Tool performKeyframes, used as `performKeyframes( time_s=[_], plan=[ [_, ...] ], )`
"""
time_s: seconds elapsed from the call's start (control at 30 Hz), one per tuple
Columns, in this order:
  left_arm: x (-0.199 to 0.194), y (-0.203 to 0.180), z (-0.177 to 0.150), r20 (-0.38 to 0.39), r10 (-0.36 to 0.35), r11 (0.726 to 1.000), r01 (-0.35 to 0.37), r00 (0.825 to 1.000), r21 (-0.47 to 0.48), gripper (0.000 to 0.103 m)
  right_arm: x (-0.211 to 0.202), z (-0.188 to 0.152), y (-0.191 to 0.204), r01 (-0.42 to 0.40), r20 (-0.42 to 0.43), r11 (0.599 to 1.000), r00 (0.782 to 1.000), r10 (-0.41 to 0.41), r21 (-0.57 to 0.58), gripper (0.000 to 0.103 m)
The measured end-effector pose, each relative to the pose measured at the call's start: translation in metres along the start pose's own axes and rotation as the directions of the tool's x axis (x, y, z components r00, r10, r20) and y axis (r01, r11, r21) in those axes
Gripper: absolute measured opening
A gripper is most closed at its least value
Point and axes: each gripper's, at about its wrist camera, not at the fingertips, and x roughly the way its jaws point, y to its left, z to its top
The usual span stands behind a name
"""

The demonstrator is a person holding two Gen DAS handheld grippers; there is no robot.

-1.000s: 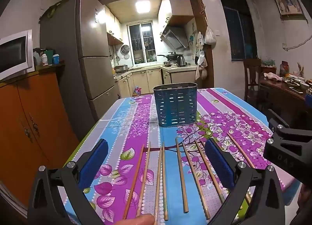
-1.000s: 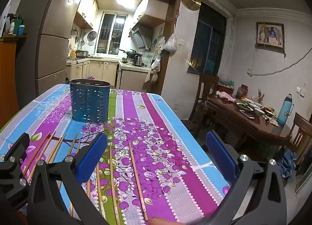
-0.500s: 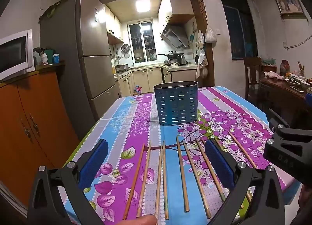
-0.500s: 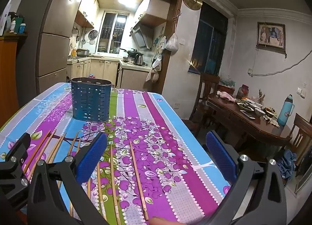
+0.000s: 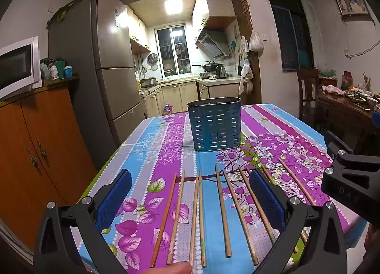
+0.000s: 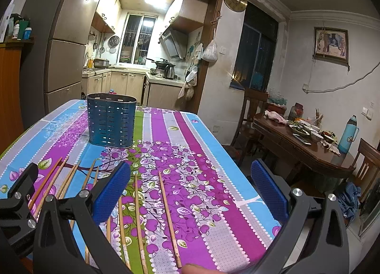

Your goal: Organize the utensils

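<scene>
Several wooden chopsticks [image 5: 222,209] lie side by side near the front edge of the floral tablecloth; they also show in the right wrist view [image 6: 169,218]. A blue perforated utensil holder [image 5: 215,127] stands upright behind them, empty as far as I can see; it also shows in the right wrist view [image 6: 111,120]. My left gripper [image 5: 190,202] is open and empty, held above the chopsticks. My right gripper [image 6: 190,193] is open and empty, over the table's right side. The right gripper's body [image 5: 351,179] shows at the right of the left wrist view.
The table [image 6: 213,179] has a drop at its right edge. A wooden dining table [image 6: 304,145] with dishes and chairs stands to the right. An orange cabinet [image 5: 35,155] and a fridge [image 5: 104,72] stand to the left. The kitchen lies beyond.
Both views have shifted slightly: the holder and chopsticks sit a little lower and closer in frame. Both grippers stay open and empty.
</scene>
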Motion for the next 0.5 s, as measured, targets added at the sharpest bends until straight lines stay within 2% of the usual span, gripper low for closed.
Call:
performKeyframes(
  time_s=[0.5],
  plan=[
    [0.0048, -0.0009, -0.0032, -0.023, 0.004, 1.000, -0.004, 1.000, 0.001, 0.099, 0.0017, -0.0043, 0.0013, -0.001, -0.009, 1.000, 1.000, 0.001, -0.004, 0.098]
  ],
)
